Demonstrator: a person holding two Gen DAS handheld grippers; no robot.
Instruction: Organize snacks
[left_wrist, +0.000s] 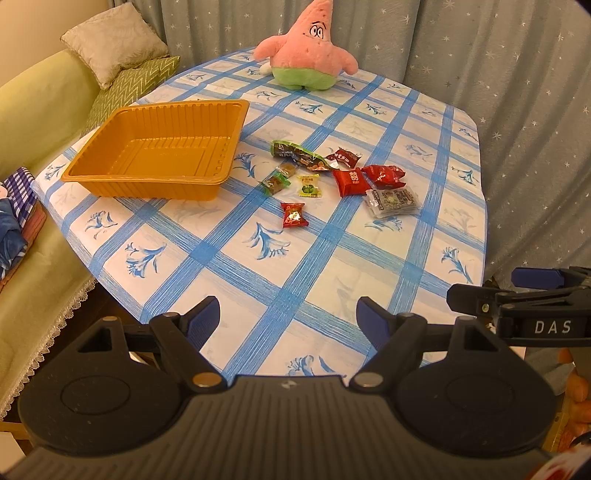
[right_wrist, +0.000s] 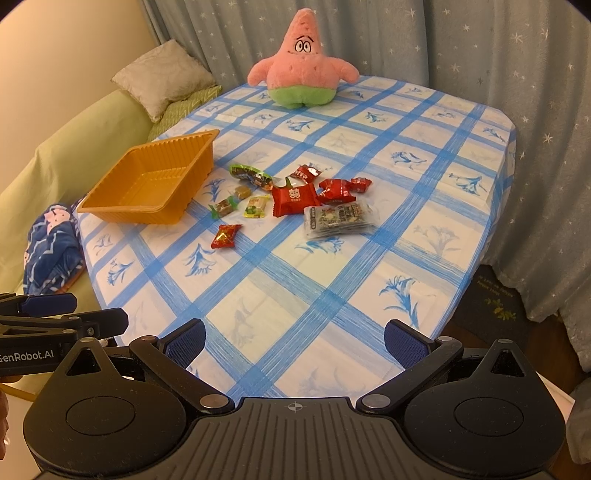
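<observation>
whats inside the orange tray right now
Nothing: the orange tray shows only its bare ribbed floor in both views. Its near wall hides a thin strip of floor behind it. All the snacks lie on the tablecloth beside it.

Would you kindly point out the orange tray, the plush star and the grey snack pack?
orange tray (left_wrist: 218, 173): left wrist view, on its near right wall.
plush star (right_wrist: 301, 70): right wrist view, on its pink belly.
grey snack pack (right_wrist: 338, 218): right wrist view, on the middle of the wrapper.

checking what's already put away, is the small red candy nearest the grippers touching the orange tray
Apart. The right wrist view shows the small red candy separated from the orange tray by bare tablecloth.
</observation>
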